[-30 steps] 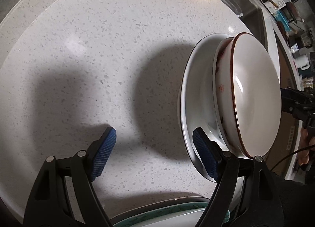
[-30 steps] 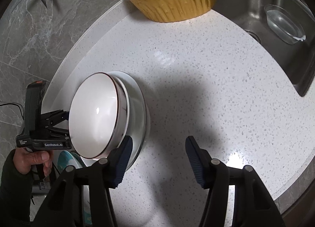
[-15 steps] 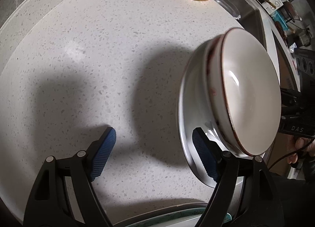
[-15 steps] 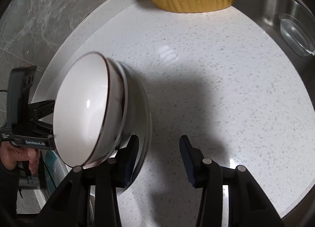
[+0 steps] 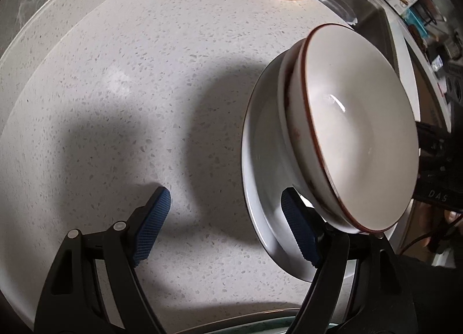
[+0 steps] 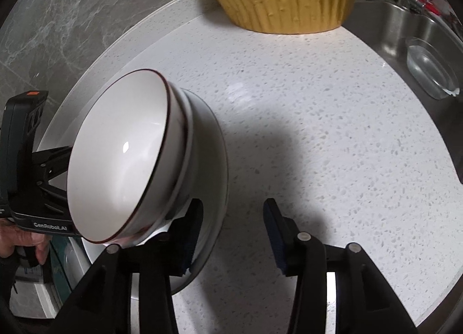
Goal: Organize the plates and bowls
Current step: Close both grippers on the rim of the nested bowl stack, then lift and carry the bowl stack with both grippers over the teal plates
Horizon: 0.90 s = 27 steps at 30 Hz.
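The speckled white surface (image 6: pixel 318 131) carries a yellow basket (image 6: pixel 286 1) at the back. Above it, a white plate (image 5: pixel 260 160) with 2 nested bowls (image 5: pixel 361 131) sits between both grippers. Left gripper (image 5: pixel 228 226) and right gripper (image 6: pixel 231 235) have spread fingers, each with 1 inner finger (image 5: pixel 298 232) against the plate.

"GenRobot.AI" on left tongs (image 6: pixel 34 189); "DAS" on right tongs (image 5: pixel 437 189).
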Each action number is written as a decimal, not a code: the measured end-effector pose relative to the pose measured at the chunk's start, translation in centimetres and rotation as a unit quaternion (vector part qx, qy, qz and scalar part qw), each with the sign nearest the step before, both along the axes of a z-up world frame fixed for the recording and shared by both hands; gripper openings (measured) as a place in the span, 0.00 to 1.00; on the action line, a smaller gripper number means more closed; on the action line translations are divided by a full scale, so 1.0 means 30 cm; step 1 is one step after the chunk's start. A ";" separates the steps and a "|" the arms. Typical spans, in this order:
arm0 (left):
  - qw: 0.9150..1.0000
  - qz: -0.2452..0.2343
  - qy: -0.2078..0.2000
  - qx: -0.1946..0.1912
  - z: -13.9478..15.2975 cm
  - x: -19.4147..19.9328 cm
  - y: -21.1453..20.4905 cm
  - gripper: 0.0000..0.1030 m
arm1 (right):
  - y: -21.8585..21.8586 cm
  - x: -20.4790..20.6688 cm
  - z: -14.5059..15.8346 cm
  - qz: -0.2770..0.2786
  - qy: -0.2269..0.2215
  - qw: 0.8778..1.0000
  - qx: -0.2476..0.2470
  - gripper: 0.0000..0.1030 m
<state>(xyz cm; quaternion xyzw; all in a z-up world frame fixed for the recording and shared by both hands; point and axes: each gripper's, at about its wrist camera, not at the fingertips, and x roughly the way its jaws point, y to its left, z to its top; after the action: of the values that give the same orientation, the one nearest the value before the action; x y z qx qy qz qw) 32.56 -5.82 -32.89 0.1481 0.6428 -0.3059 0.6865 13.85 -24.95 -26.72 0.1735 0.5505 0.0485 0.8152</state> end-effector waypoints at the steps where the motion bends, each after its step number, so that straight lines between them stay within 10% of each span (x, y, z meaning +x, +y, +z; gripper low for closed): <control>1: 1.000 0.006 0.002 -0.001 0.004 0.008 0.010 0.75 | -0.008 0.000 0.000 -0.004 0.000 1.000 0.000 0.51; 11: 1.000 0.006 0.024 0.004 0.005 0.026 -0.015 0.72 | -0.085 0.055 -0.007 -0.036 0.049 0.998 0.029 0.59; 14: 0.999 0.014 0.030 -0.008 0.022 0.038 0.001 0.39 | -0.106 0.060 -0.008 -0.039 0.052 0.997 0.046 0.58; 17: 0.998 0.007 0.047 -0.029 0.034 0.037 -0.019 0.11 | -0.108 0.073 -0.015 -0.029 0.054 0.996 0.071 0.44; 21: 0.999 -0.001 0.036 -0.017 0.045 0.024 -0.060 0.10 | -0.091 0.086 -0.003 -0.019 0.046 0.995 0.088 0.17; 27: 0.999 0.004 0.035 -0.025 0.059 0.016 -0.020 0.10 | -0.097 0.069 -0.010 -0.026 0.046 0.995 0.083 0.16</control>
<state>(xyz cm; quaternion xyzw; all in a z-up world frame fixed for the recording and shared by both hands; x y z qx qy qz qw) 33.06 -6.44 -31.14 0.1175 0.6593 -0.3246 0.6680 15.92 -27.84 -27.01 0.2564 0.5767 0.0651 0.7729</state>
